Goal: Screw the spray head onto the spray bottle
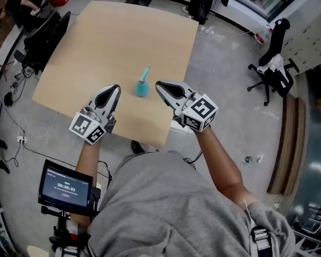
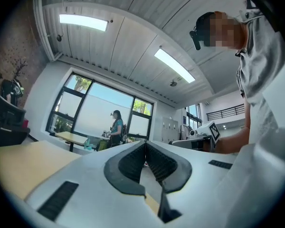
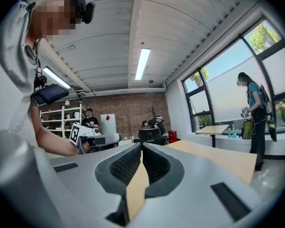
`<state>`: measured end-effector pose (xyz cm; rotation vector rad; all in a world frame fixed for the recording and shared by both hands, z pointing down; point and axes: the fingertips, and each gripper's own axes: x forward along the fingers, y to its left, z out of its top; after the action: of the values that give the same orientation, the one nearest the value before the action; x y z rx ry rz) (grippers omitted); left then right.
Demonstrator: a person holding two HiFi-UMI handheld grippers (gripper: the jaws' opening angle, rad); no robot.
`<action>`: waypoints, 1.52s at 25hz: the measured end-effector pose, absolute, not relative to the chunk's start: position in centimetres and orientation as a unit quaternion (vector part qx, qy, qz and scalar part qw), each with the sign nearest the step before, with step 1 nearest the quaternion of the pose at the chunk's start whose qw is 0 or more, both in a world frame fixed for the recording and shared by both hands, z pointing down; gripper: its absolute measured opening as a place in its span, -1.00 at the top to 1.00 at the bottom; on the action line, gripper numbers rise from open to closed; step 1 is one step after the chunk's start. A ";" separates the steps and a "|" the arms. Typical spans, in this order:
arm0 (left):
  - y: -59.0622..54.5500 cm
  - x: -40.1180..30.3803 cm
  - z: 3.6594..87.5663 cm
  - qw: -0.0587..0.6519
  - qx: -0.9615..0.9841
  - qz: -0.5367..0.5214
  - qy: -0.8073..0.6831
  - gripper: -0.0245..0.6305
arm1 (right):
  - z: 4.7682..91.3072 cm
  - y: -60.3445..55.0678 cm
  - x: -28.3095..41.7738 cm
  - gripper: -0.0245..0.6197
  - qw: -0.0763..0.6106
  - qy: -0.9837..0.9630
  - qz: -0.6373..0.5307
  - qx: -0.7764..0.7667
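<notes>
1. Look down on a tan table in a big room with a grey floor.
2. Find the blue-green spray bottle standing up on the table, near the front edge and close to the right side.
3. See the spray head sticking up from the top of the bottle, leaning a little to the right. Cannot tell from so far up how tight it sits.
4. Find the left gripper just left of the bottle, near it but not touching.
5. Look along the left gripper in its own view: both jaws pressed together at the tips, with nothing between them.
6. Find the right gripper just right of the bottle, also near it and not touching.
7. Look along the right gripper in its own view: jaws closed tight together too, holding nothing.
8. Spot a black chair with wheels on the floor, well away to the right of the table.
9. Spot a small screen on a stand, low down on the left.
10. See another person by the big windows in both gripper views.
</notes>
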<state>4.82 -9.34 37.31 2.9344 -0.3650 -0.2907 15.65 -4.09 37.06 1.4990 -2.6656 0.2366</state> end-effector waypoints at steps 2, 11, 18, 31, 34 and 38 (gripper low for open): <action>-8.4 5.7 37.6 0.093 0.986 -0.089 -0.110 0.91 | 36.4 -2.9 15.7 0.90 0.046 -0.871 0.074 0.483; -16.1 10.9 50.0 0.150 0.986 -0.035 -0.060 0.90 | 42.5 -12.0 15.1 0.88 0.199 -0.907 0.018 0.372; -14.2 12.1 56.1 0.115 0.991 0.053 -0.029 0.00 | 49.1 -11.5 12.9 0.41 0.448 -0.882 -0.096 0.113; -9.9 16.3 61.8 0.045 0.987 0.155 0.024 -0.33 | 56.0 -10.3 11.6 0.40 0.569 -0.797 -0.159 -0.125; -9.7 16.9 62.0 0.051 0.988 0.148 0.017 -0.30 | 55.8 -9.7 11.9 0.50 0.565 -0.808 -0.123 -0.117; -9.5 17.2 61.5 0.064 0.989 0.136 0.006 -0.21 | 55.0 -8.9 11.9 0.51 0.584 -0.789 -0.148 -0.117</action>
<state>17.21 -9.45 61.47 2.9848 0.0182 0.4091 11.90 -8.88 55.03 -0.2734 -1.8417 -0.3451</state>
